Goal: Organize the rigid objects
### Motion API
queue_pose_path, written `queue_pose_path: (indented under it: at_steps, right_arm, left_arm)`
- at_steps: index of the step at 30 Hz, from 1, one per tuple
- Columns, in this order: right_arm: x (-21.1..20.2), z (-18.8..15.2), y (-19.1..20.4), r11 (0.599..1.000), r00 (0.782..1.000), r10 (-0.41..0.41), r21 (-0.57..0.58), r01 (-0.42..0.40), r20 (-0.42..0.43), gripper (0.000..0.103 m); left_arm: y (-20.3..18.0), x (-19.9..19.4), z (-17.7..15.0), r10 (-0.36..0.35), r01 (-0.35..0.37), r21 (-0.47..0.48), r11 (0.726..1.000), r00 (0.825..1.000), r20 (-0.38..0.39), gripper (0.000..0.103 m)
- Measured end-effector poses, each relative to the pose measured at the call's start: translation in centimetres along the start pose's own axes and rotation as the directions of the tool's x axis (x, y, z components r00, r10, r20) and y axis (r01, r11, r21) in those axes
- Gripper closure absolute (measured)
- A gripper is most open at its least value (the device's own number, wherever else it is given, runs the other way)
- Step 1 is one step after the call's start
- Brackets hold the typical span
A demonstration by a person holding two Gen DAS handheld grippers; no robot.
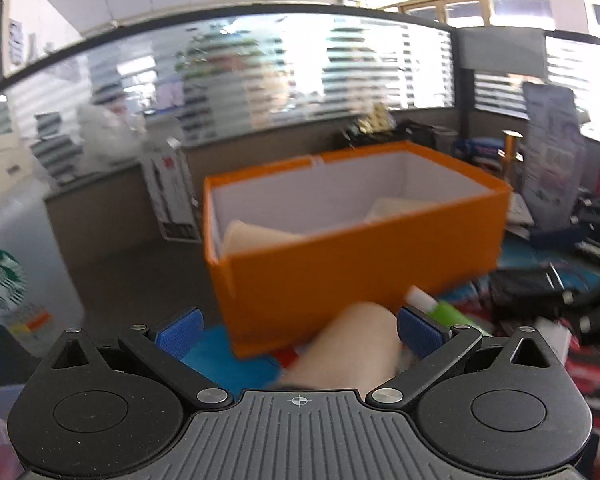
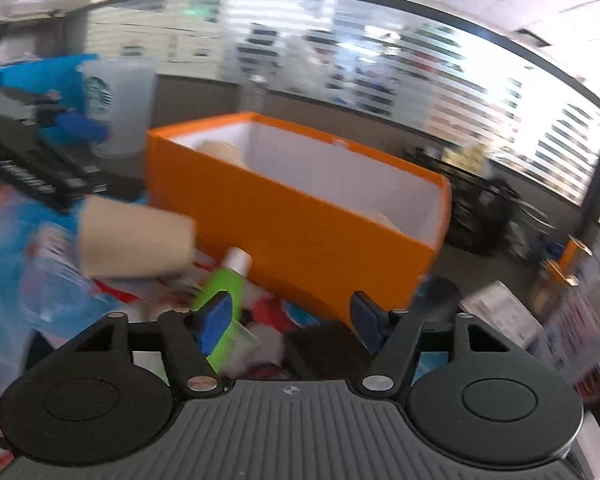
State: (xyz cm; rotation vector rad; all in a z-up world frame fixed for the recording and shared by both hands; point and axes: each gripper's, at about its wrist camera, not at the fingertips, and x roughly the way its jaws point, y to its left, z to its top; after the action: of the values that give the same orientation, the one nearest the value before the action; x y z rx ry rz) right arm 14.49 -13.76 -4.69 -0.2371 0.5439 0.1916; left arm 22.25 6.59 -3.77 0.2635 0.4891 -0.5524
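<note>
surface: cluttered table | on it: orange box; green bottle; Starbucks cup

The box is showing bright orange outside and plain white inside. The paper cup is looking beige-brown, unpatterned. The small bottle is glowing lime green under a white cap. Both tongs, left and right, are wearing blue pads on black arms. The translucent cup is carrying a green-and-white round logo.
</note>
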Motion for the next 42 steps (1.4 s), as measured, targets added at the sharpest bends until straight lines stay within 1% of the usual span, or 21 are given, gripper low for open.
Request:
queue_pose_path:
  at_steps: [2, 3, 5, 9, 12, 14, 16, 18, 20, 21, 22, 23, 24, 25, 27, 28, 30, 38, 42]
  right_arm:
    - [-0.1, -0.7, -0.8, 0.999, 1.0, -0.004, 0.032, 0.004, -0.006, 0.032]
    - [0.0, -0.9, -1.5, 0.999, 1.0, -0.008, 0.049, 0.009, -0.015, 0.026]
    - [0.3, -1.7, -2.5, 0.999, 0.999, 0.007, 0.052, -0.004, -0.048, 0.02]
    - [1.0, -2.9, -4.0, 0.997, 0.995, 0.051, 0.06, -0.045, -0.088, 0.019]
    - [2.1, -3.5, -5.0, 0.995, 0.99, 0.075, 0.071, -0.067, -0.12, 0.019]
    - [2.6, -3.9, -5.4, 0.992, 0.987, 0.1, 0.088, -0.09, -0.122, 0.019]
    - [3.1, -4.2, -5.7, 0.989, 0.985, 0.116, 0.106, -0.103, -0.127, 0.02]
    - [3.6, -4.3, -5.6, 0.988, 0.982, 0.125, 0.104, -0.111, -0.141, 0.023]
    - [3.8, -4.4, -5.5, 0.985, 0.981, 0.14, 0.116, -0.125, -0.135, 0.027]
    - [3.8, -4.3, -5.5, 0.985, 0.981, 0.139, 0.12, -0.123, -0.132, 0.035]
    - [3.7, -4.2, -5.4, 0.985, 0.982, 0.136, 0.121, -0.12, -0.131, 0.039]
    - [3.6, -4.1, -5.3, 0.985, 0.982, 0.135, 0.126, -0.118, -0.13, 0.048]
    - [3.5, -4.1, -5.2, 0.985, 0.983, 0.134, 0.13, -0.118, -0.129, 0.054]
    - [3.3, -4.0, -5.1, 0.984, 0.983, 0.129, 0.135, -0.112, -0.13, 0.054]
    - [3.1, -4.0, -4.7, 0.987, 0.985, 0.102, 0.134, -0.084, -0.136, 0.054]
    - [2.9, -4.0, -4.5, 0.989, 0.987, 0.09, 0.132, -0.072, -0.134, 0.054]
    - [2.6, -4.2, -4.4, 0.988, 0.989, 0.083, 0.142, -0.065, -0.124, 0.054]
    - [0.8, -4.2, -4.5, 0.977, 0.995, 0.07, 0.208, -0.054, -0.073, 0.054]
    - [-0.1, -4.2, -4.0, 0.979, 0.997, 0.059, 0.2, -0.048, -0.054, 0.054]
  left_arm:
    - [-0.3, 0.3, -0.6, -0.031, 0.032, 0.022, 0.999, 1.0, -0.003, 0.0]
    - [-0.5, 0.6, -0.8, -0.045, 0.045, 0.036, 0.998, 0.999, -0.006, 0.0]
    - [-0.3, 0.8, -1.2, -0.06, 0.061, 0.041, 0.997, 0.998, -0.016, 0.0]
    - [-0.3, 2.1, -1.7, -0.093, 0.095, 0.033, 0.995, 0.994, -0.062, 0.0]
    - [-0.5, 3.2, -2.1, -0.092, 0.096, 0.042, 0.994, 0.991, -0.092, 0.0]
    - [-0.5, 3.5, -2.2, -0.092, 0.096, 0.034, 0.995, 0.991, -0.101, 0.0]
    - [-0.3, 3.7, -2.0, -0.098, 0.1, 0.01, 0.995, 0.99, -0.103, 0.0]
    - [-0.1, 4.2, -1.8, -0.105, 0.105, -0.011, 0.994, 0.986, -0.133, 0.0]
    - [-0.1, 4.6, -1.6, -0.084, 0.082, -0.018, 0.996, 0.984, -0.157, 0.0]
    - [-0.1, 4.8, -1.6, -0.076, 0.074, -0.02, 0.997, 0.982, -0.171, 0.0]
    - [-0.2, 4.9, -1.5, -0.073, 0.072, -0.016, 0.997, 0.981, -0.178, 0.001]
    - [-0.3, 5.0, -1.6, -0.071, 0.071, -0.009, 0.997, 0.981, -0.182, 0.002]
    - [-0.5, 4.9, -1.6, -0.073, 0.074, 0.002, 0.997, 0.981, -0.181, 0.008]
    - [-0.7, 4.9, -1.7, -0.085, 0.089, 0.013, 0.996, 0.98, -0.182, 0.018]
    - [-1.1, 4.8, -2.1, -0.114, 0.121, 0.024, 0.992, 0.975, -0.193, 0.03]
    - [-1.3, 4.6, -2.2, -0.115, 0.122, 0.027, 0.992, 0.976, -0.183, 0.034]
    - [-1.7, 4.2, -2.3, -0.117, 0.126, 0.035, 0.991, 0.977, -0.18, 0.038]
    - [-2.1, 1.9, -2.0, -0.116, 0.111, -0.047, 0.993, 0.983, -0.141, 0.038]
    - [-2.0, 0.6, -1.7, -0.11, 0.101, -0.091, 0.991, 0.988, -0.108, 0.038]
